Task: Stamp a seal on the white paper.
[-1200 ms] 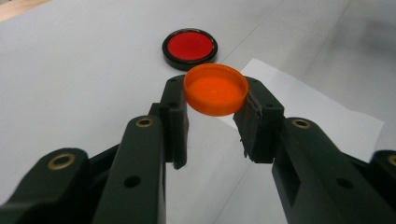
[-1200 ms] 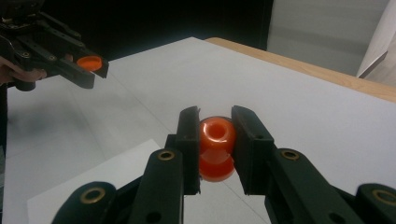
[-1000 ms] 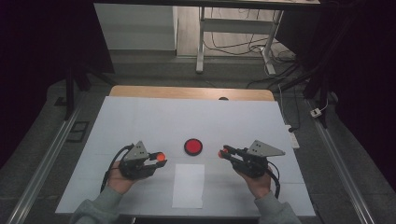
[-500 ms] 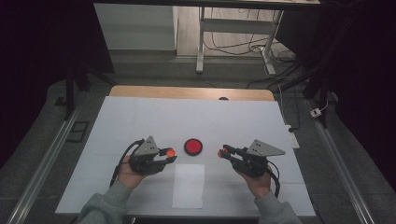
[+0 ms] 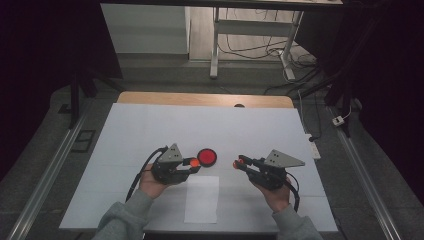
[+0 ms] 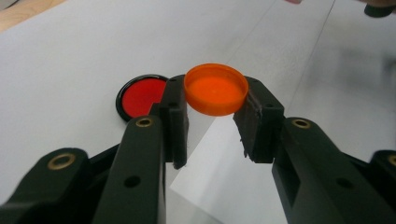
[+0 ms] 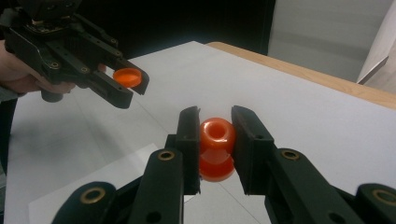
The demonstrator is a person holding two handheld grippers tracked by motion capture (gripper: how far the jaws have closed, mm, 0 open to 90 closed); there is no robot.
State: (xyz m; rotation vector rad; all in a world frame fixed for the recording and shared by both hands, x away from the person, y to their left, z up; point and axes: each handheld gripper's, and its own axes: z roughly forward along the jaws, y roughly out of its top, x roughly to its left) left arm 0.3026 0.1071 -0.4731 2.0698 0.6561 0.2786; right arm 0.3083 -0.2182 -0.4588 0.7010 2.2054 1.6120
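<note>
1. Nearest the person, a blank white sheet of paper (image 5: 202, 198) lies flat on the white table (image 5: 125, 130), between the two forearms.

2. The left gripper (image 5: 192, 165) is clenched on an orange cap (image 6: 215, 89), its black pads pressing the rim from opposite sides and holding it level above the table. Judged by its thin wall and shallow dish shape, the cap is light, fairly stiff plastic with a smooth rim; a grip across its full width, as here, should keep it from tipping or popping out.

3. The right gripper (image 5: 239, 164) is clamped on a small orange bottle (image 7: 216, 148), the jaws closed on the narrow waist between its rounded lip and wider base, with the open mouth facing up. It looks like glossy, light plastic that could slip, so the waist is probably the safest hold, since the flared ends stop it sliding through.

4. Just beyond the left gripper's tips, a red disc with a black rim (image 5: 207, 157) rests on the table, near the cap but apart from it.

5. At the far edge, the wooden tabletop (image 5: 200, 99) shows past the white cover.
</note>
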